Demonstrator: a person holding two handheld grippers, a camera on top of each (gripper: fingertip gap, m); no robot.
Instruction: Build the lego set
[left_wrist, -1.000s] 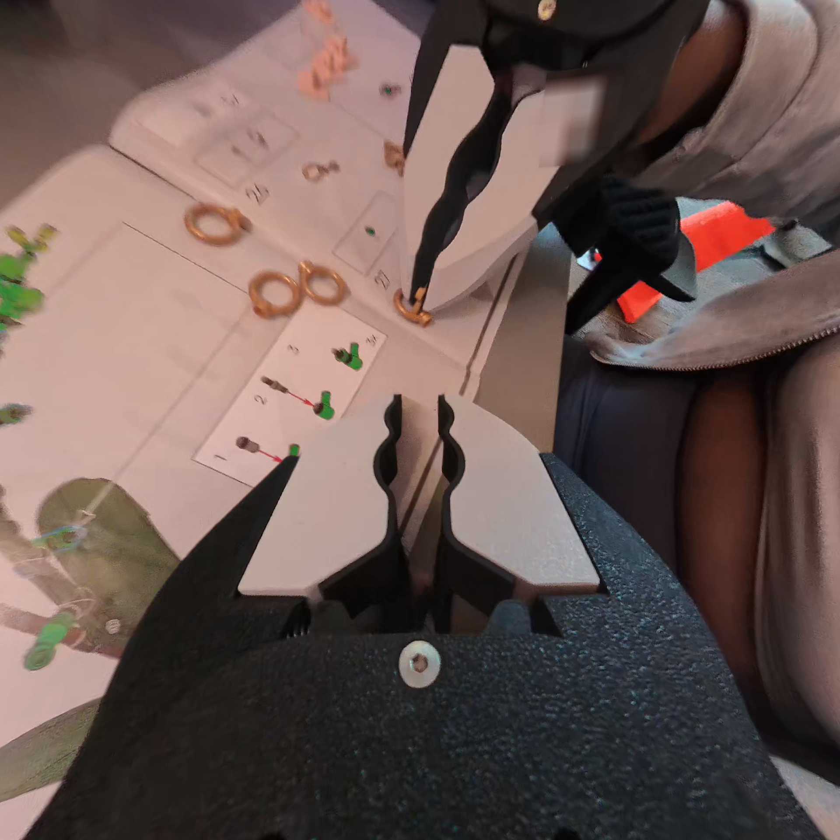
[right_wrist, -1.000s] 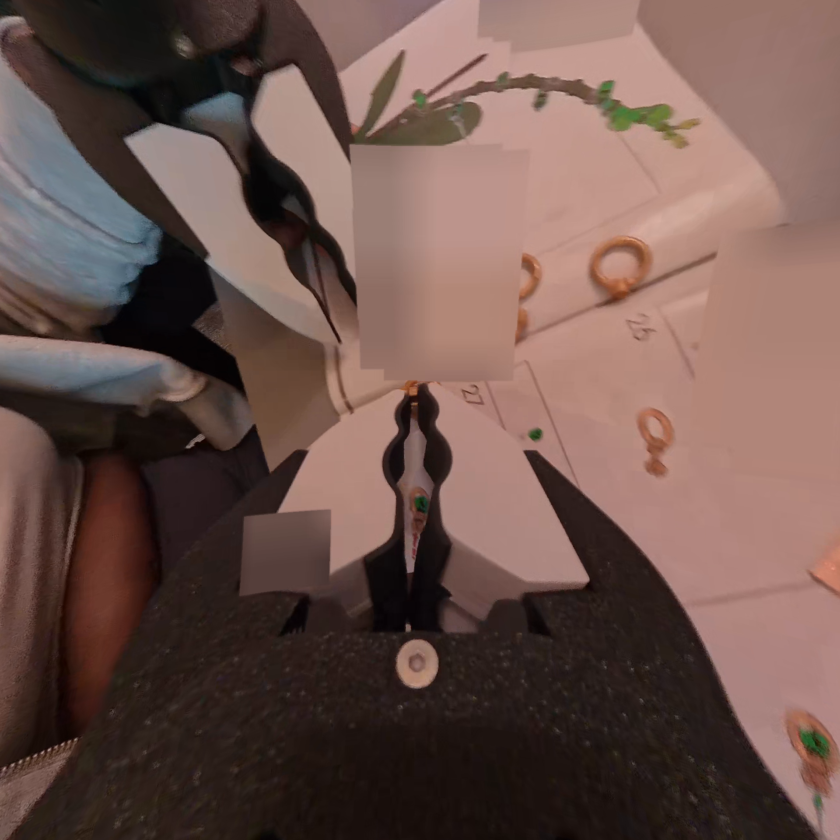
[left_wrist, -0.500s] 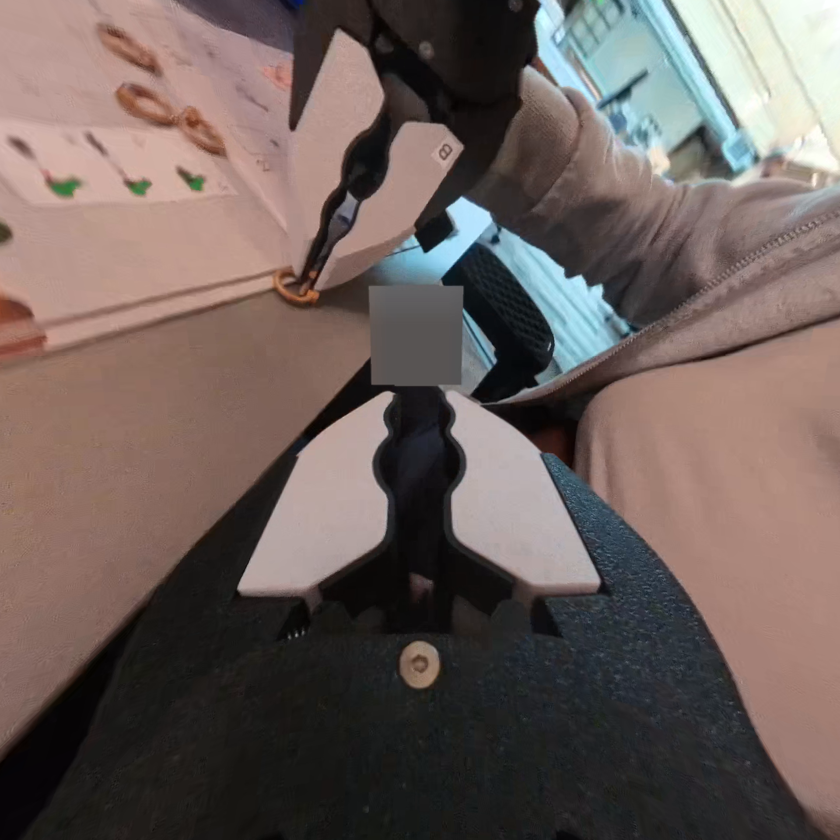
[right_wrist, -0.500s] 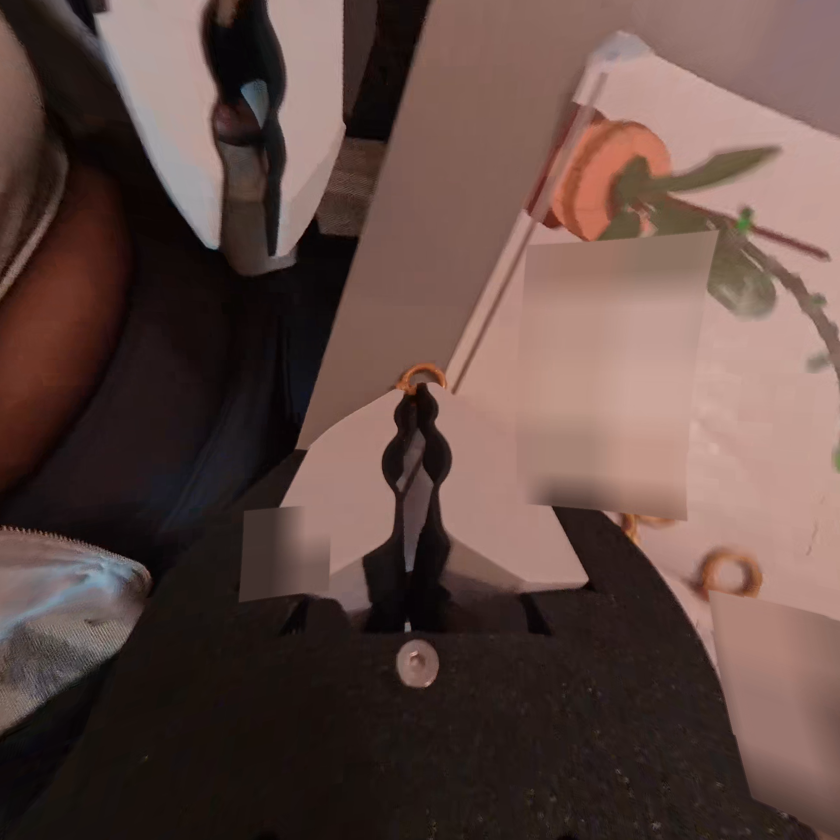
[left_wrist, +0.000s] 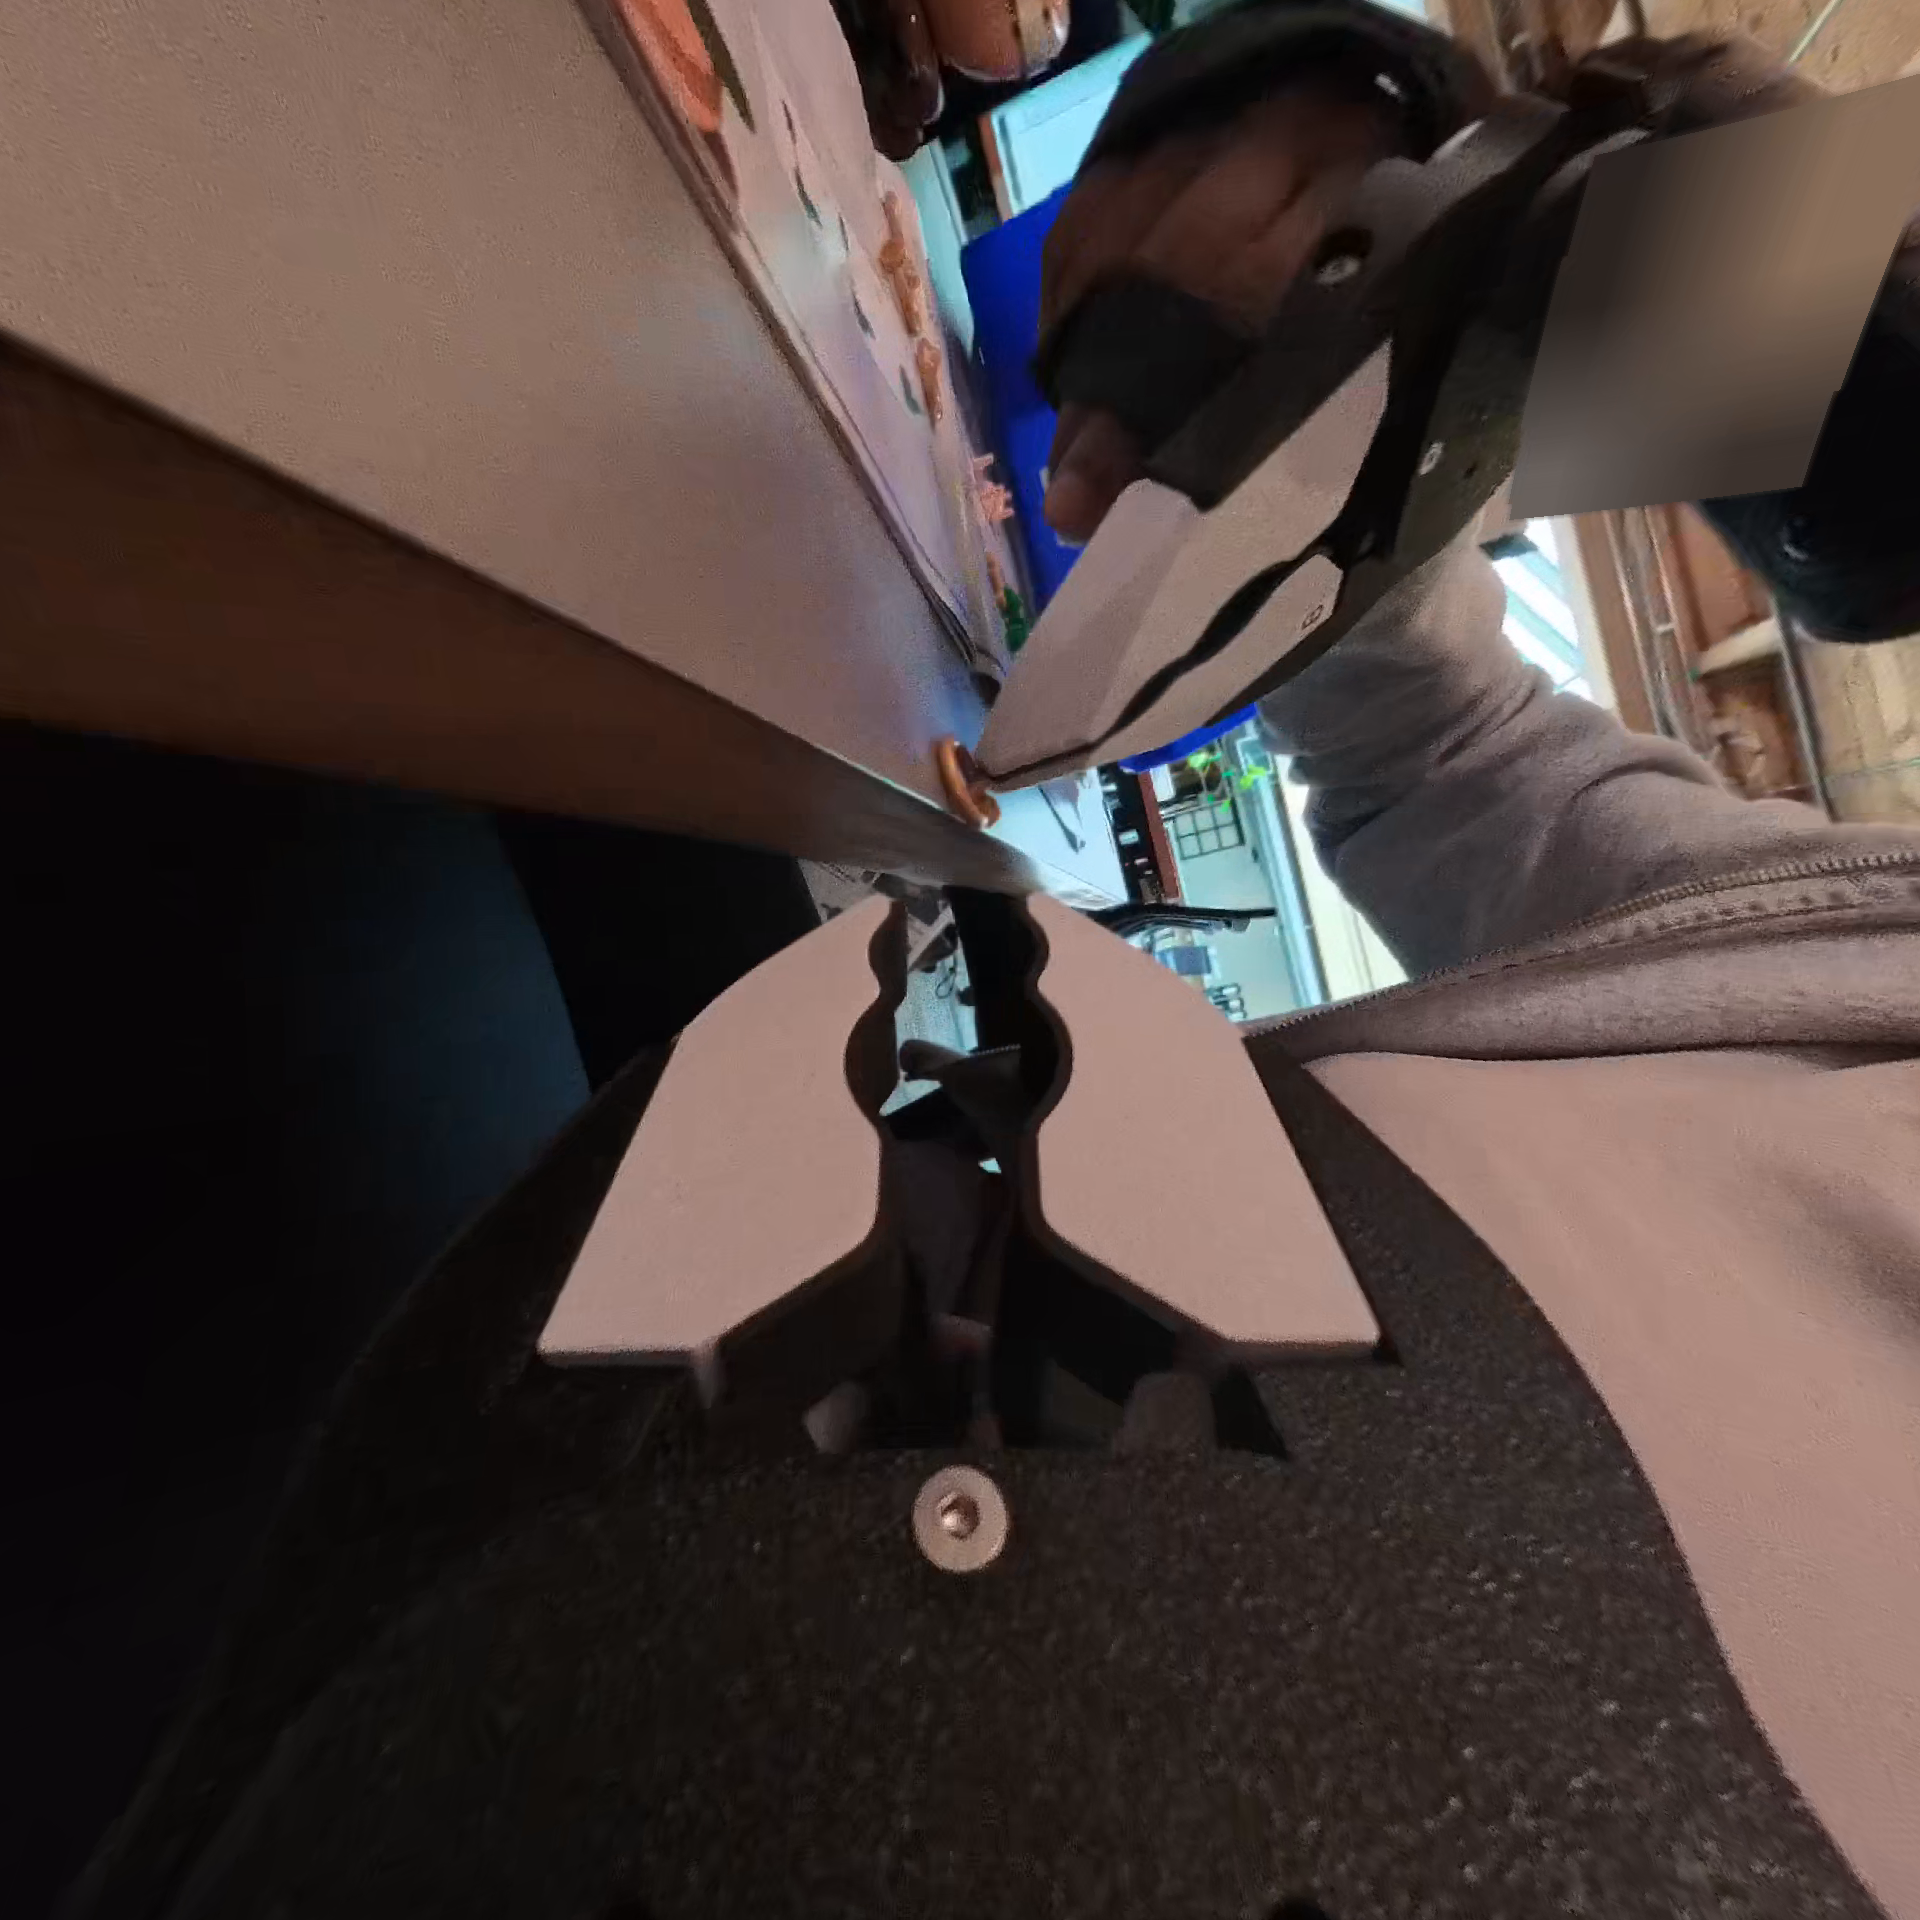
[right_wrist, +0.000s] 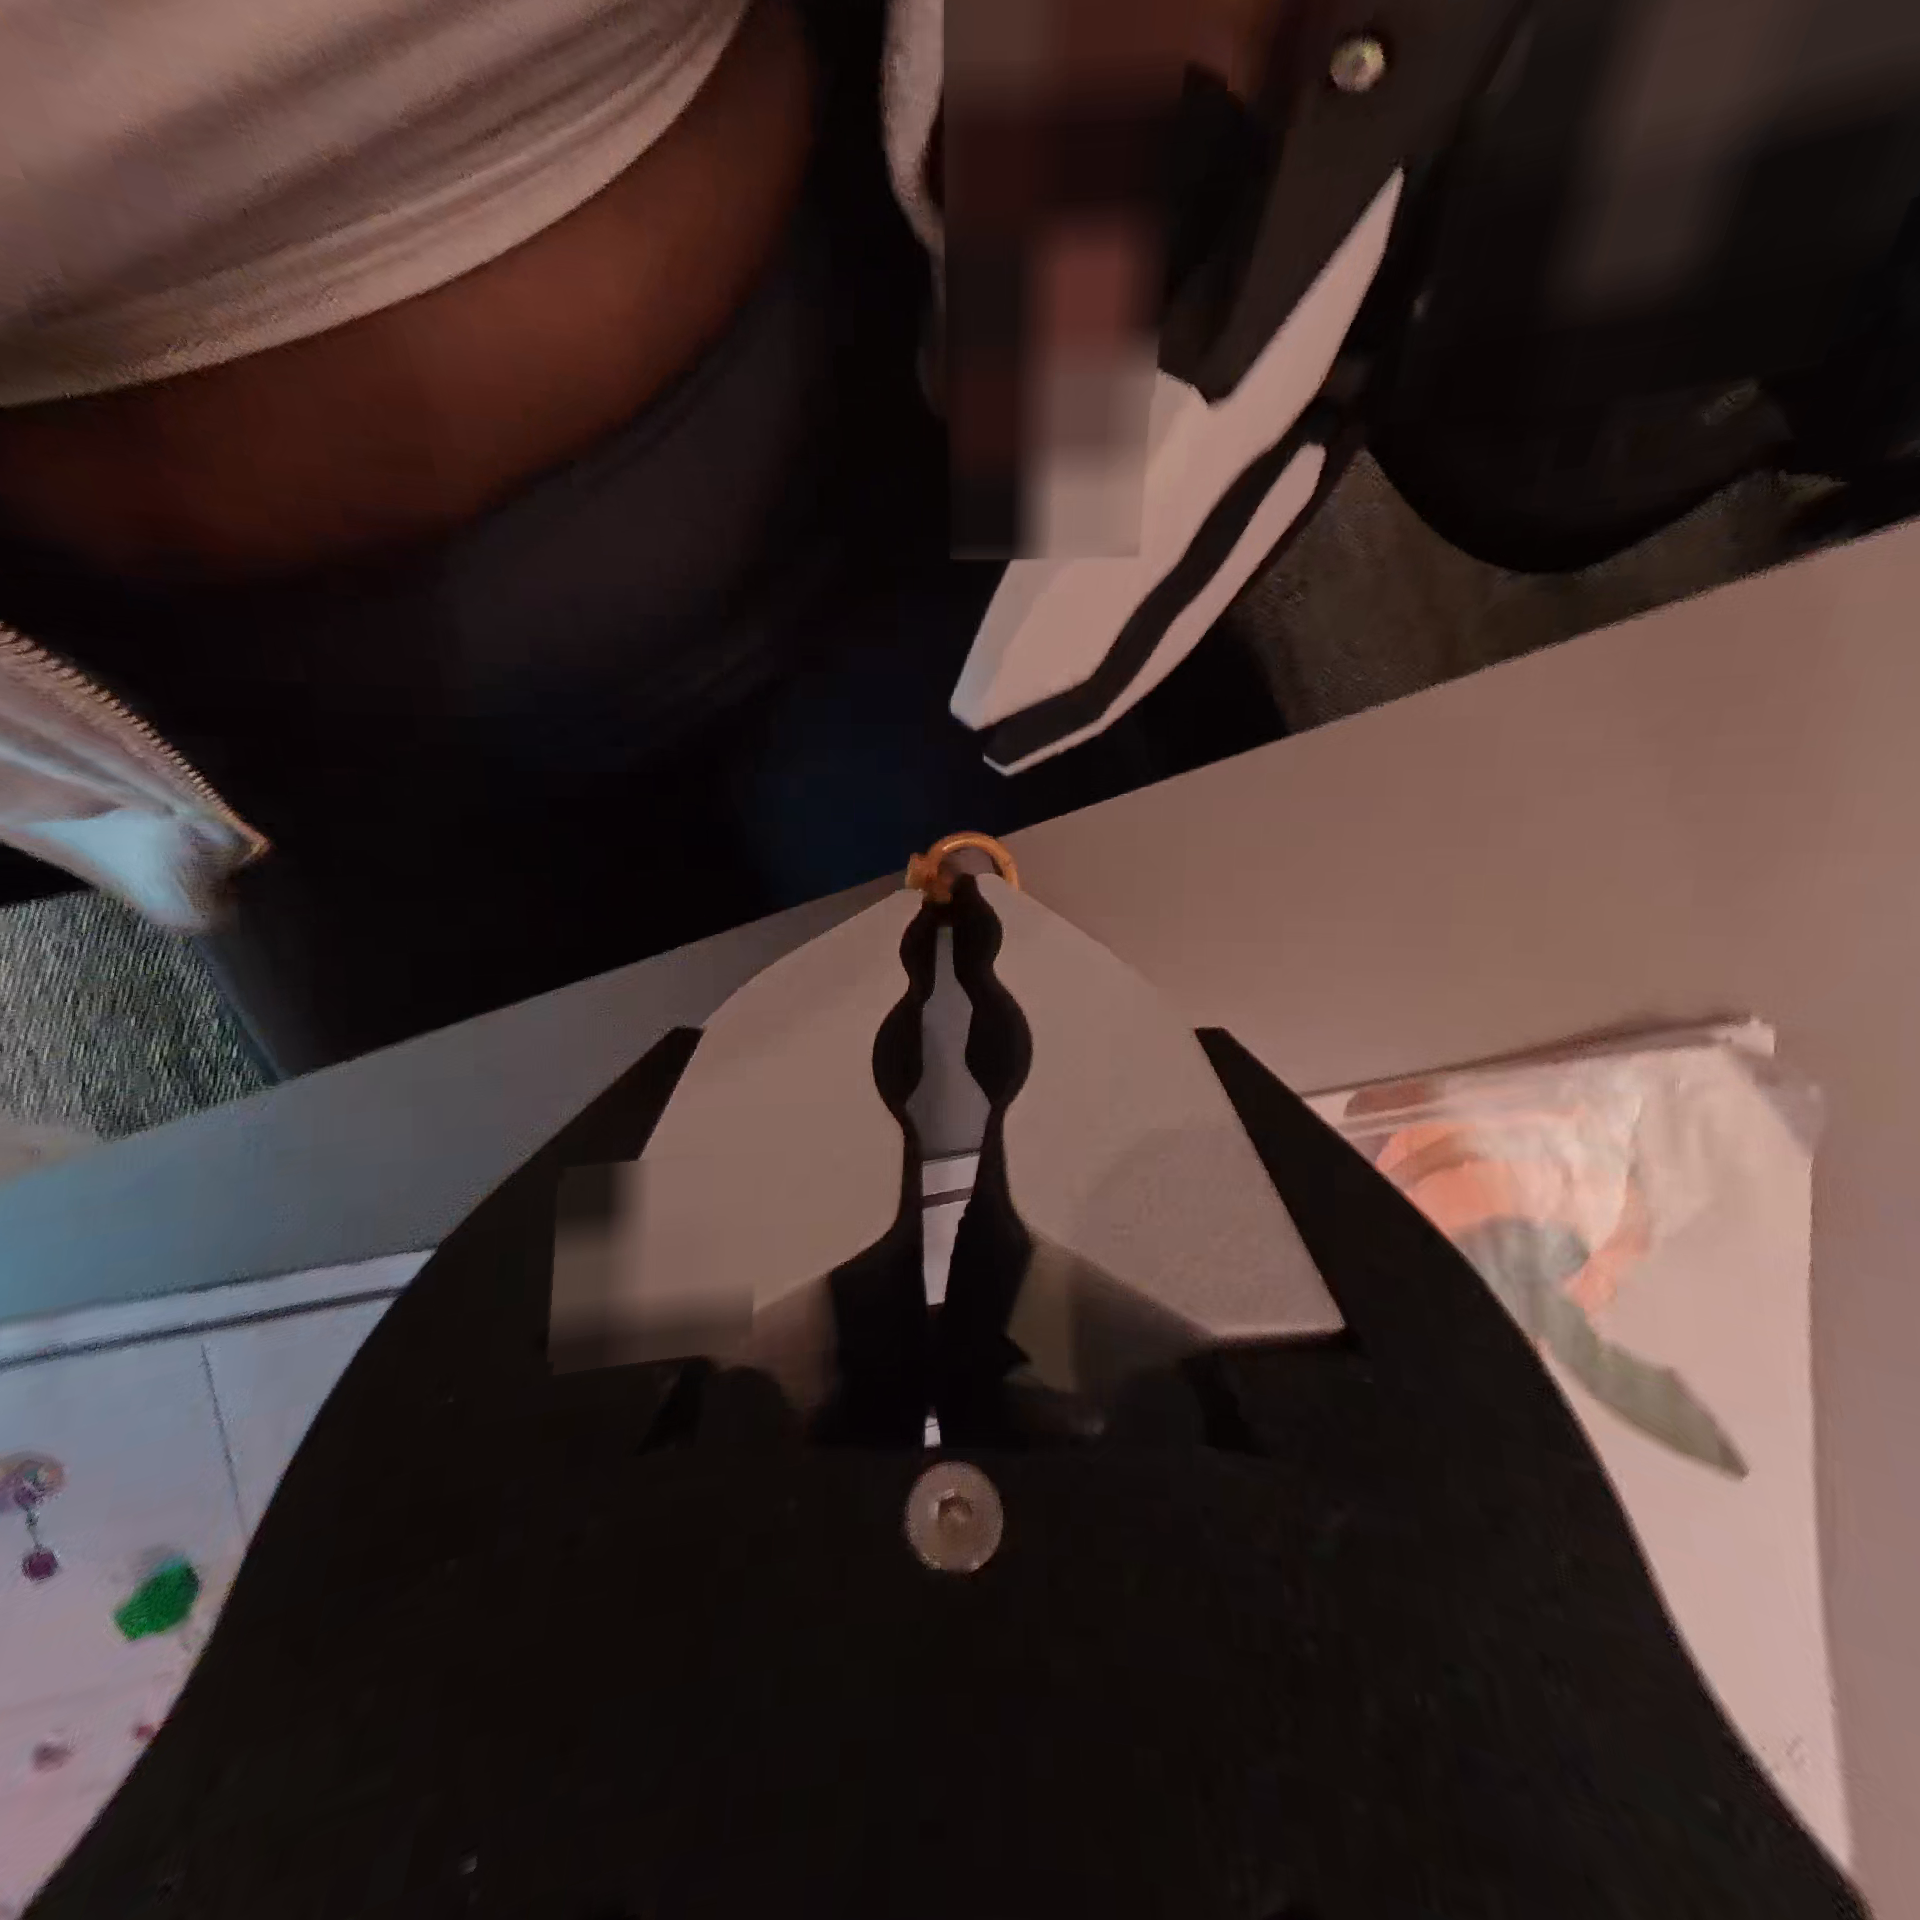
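Dragged gold ring (right_wrist: 958, 864) off booklet (right_wrist: 125, 1475) to desk (right_wrist: 1507, 831) edge, clenched in right hand-held gripper (right_wrist: 957, 902); left hand-held gripper (left_wrist: 961, 914) released, empty, below edge, ready to receive.

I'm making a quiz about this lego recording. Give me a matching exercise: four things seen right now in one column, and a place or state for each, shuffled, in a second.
Things
1. gold ring
2. left hand-held gripper
3. right hand-held gripper
4. instruction booklet

Places or states
A. open, nothing between its fingers, below the table edge
B. lying flat on the table
C. pinched at the very edge of the table
D. shut on a small piece

Pairs: 1-C, 2-A, 3-D, 4-B
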